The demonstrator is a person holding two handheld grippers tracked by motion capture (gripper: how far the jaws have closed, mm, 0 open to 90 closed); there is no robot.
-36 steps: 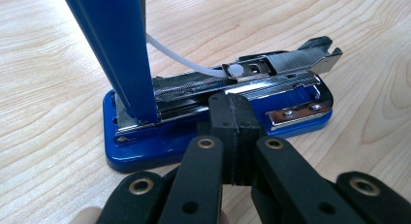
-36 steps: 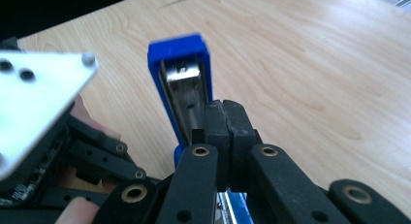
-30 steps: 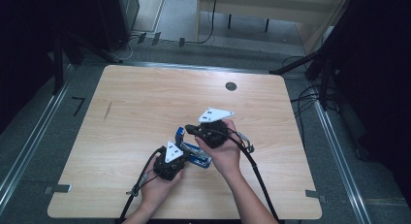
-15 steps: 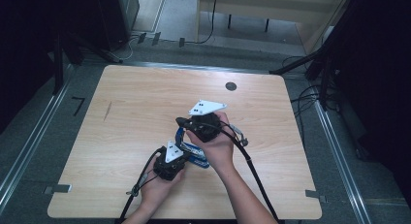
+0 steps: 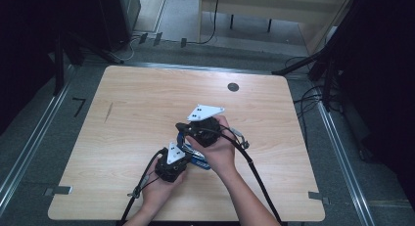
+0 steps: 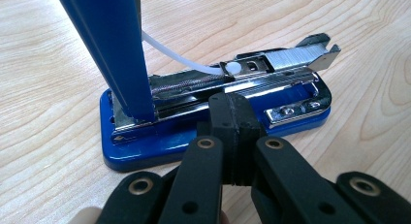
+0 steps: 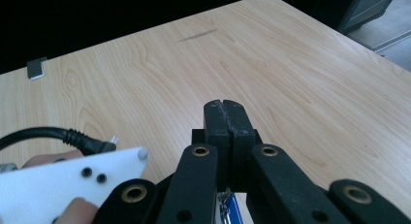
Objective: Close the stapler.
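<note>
Two claws closed [image 6: 231, 118] [image 7: 226, 118], one stapler [image 6: 213, 103]

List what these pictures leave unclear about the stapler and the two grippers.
- Stapler: in the high view mostly covered by both hands.
- Stapler's blue lid: cut off by the top edge in the left gripper view.
- Right gripper: whether its shut jaws pinch the lid is hidden behind them.

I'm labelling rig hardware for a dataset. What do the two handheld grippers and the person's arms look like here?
Both the left gripper and the right gripper are black, each topped by a grey three-cornered plate with small dark holes. Their flat black fingers hang on links with brass-coloured rivets. A black cable trails from each. The forearms are bare, with no sleeves visible.
</note>
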